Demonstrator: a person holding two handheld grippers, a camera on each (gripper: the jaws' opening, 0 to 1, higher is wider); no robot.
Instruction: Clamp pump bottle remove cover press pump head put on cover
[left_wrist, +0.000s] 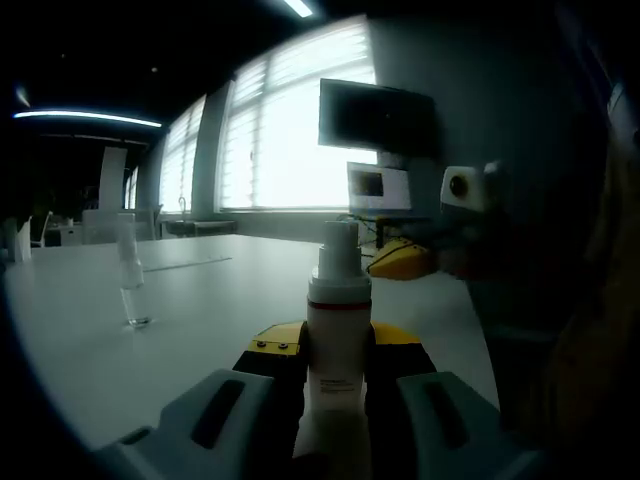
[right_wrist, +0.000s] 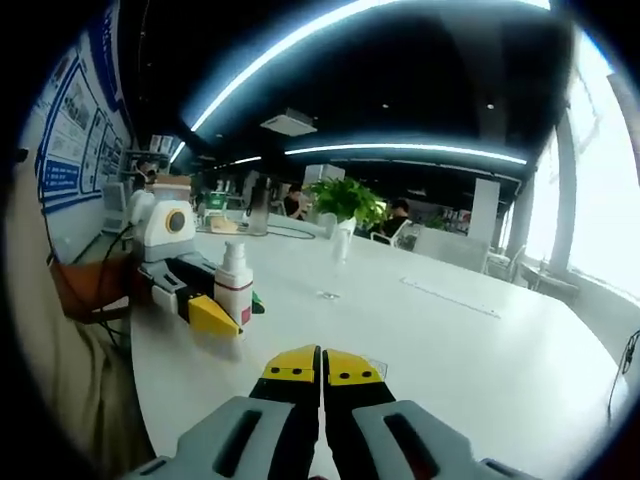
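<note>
Clamped between the left gripper's (left_wrist: 338, 385) yellow-tipped grey jaws, the white plastic pump bottle (left_wrist: 338, 345) stands upright on the broad white table (left_wrist: 190, 300). It looks light, smooth and slippery, so the body is the place to grip it. Its clear plastic cover (left_wrist: 130, 270) stands well apart. Right gripper (right_wrist: 322, 375) is closed, empty. Bottle's base is hidden.

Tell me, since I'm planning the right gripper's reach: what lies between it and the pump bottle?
In the right gripper view, only bare white table separates the shut right gripper from the pump bottle, which the left gripper clamps.
</note>
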